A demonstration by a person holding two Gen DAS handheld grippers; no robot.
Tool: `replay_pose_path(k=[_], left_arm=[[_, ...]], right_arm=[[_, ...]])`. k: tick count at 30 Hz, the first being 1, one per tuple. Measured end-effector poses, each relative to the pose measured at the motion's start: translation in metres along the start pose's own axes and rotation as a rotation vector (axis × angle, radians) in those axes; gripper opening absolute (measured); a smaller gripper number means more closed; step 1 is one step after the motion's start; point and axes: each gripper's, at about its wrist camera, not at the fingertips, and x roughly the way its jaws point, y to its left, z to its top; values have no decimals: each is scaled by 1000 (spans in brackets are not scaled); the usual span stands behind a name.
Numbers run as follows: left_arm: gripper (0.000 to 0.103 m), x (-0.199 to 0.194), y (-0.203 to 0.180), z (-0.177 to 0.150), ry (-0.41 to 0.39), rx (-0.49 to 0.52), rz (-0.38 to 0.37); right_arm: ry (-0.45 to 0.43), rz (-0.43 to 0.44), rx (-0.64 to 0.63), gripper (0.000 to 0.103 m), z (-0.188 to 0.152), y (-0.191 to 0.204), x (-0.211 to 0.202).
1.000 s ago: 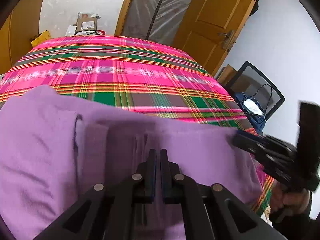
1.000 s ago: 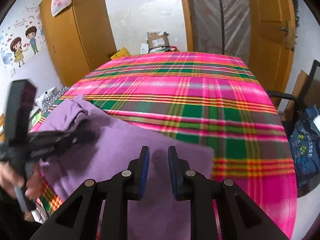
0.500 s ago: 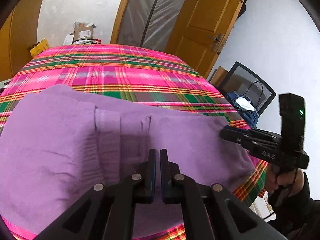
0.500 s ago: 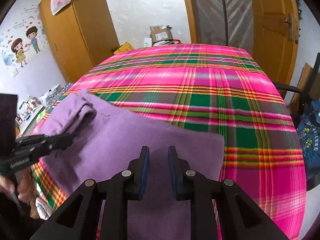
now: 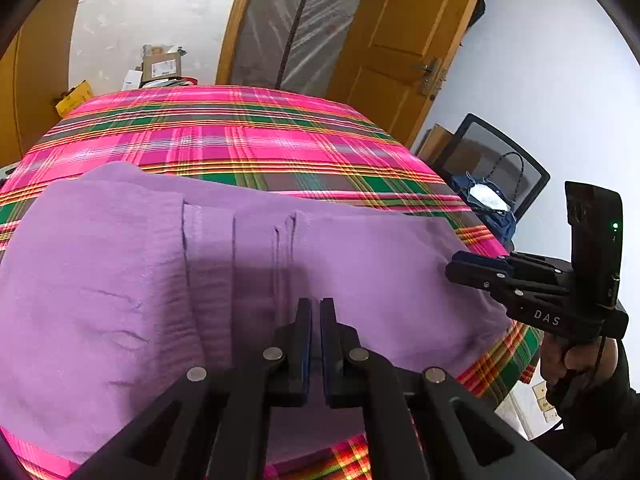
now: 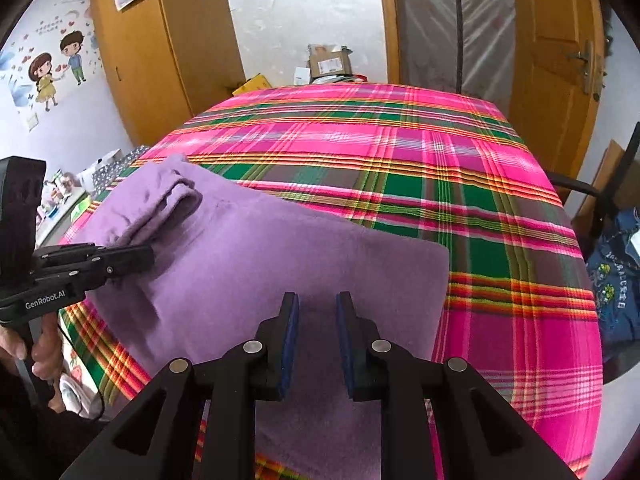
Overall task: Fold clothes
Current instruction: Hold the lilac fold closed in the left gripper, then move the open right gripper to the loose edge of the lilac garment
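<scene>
Right now you are holding both grippers low over the near edge of the purple garment (image 5: 360,264), which is lying partly folded on the near-left part of the plaid bedspread (image 6: 400,148), its long axis running left to right across your front. Your left gripper (image 5: 316,320) is sitting with its jaws all but shut and nothing showing in the thin slit between them; the cloth is passing underneath, not pinched. Your right gripper (image 6: 316,316) is standing with a clear gap between its blue pads, again with fabric below and none caught between them, as far as its own view is showing. The relation you are working from is this: the bulky, layered end with the bunched sleeve (image 6: 160,204) is lying to the left, just beyond your left fingertips, while the flat, single-looking panel is stretching right and ending at a squared corner (image 6: 442,252) just to the far right of your right gripper. So the right hand is looking the nearer one to the free end, and any fold across the long axis would likely be carrying that end leftward over the thick part. Your left jaws would need opening before they could be taking any hold.
</scene>
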Motion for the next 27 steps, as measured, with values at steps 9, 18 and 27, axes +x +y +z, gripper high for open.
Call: replay_pose_path(k=[9, 18, 27], left_arm=[[4, -21, -1, -2, -35, 27, 30], [8, -59, 43, -14, -95, -60, 194], [8, -50, 55, -35, -46, -92, 222]], right_arm=[[-12, 0, -82, 37, -18, 16, -17], [-39, -19, -86, 37, -30, 10, -29], [-2, -38, -107, 38, -38, 11, -22]])
